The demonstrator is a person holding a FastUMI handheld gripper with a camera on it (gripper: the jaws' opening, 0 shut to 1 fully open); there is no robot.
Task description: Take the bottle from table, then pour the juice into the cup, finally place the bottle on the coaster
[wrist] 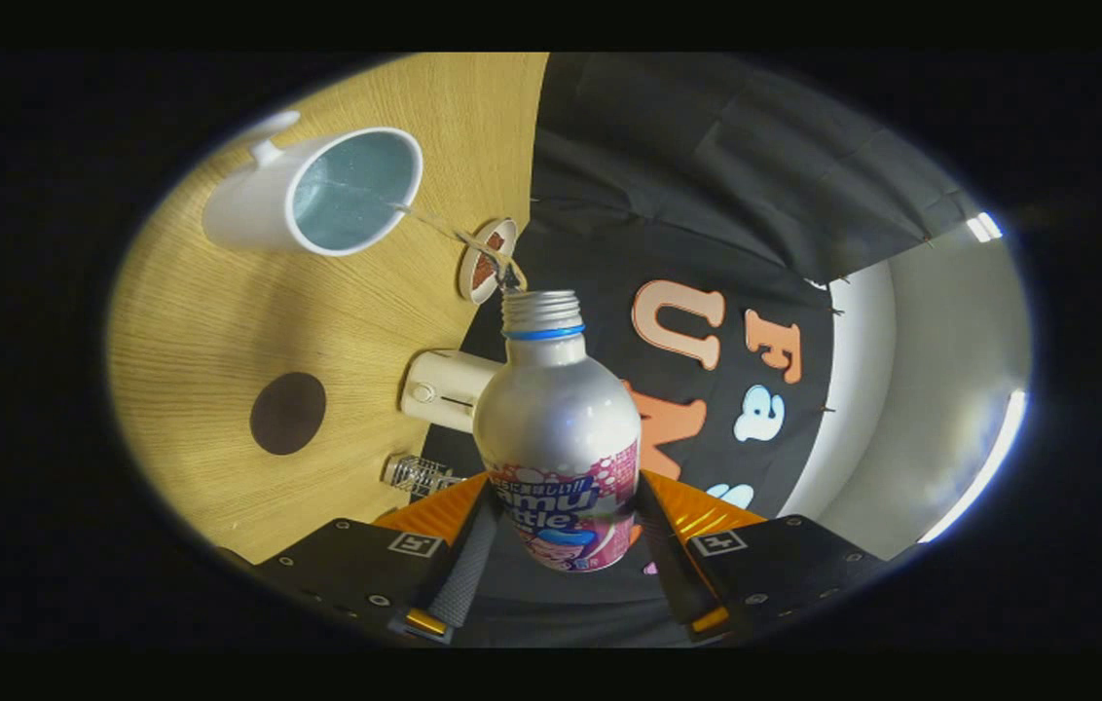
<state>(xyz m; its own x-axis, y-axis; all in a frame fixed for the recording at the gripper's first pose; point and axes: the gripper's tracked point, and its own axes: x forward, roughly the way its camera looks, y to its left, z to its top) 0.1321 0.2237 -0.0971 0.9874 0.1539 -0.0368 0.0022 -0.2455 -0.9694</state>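
Note:
My gripper (561,531) is shut on a silver bottle (556,409) with a pink and blue label, both fingers pressing its lower body. The bottle is uncapped, with a blue ring under its threaded neck, and it is tilted so the whole scene is rolled sideways. A thin clear stream (444,229) runs from its mouth to the white cup (317,193), which stands on the wooden table (210,321) beyond the bottle and holds clear liquid. A dark round coaster (287,413) lies on the table, nearer to my fingers than the cup.
A small round dish (487,259) with a brown inside sits just past the bottle's mouth. A cream-coloured box-like appliance (439,389) and a small clear object (417,474) stand near the table's back edge, against the black cloth wall (707,195).

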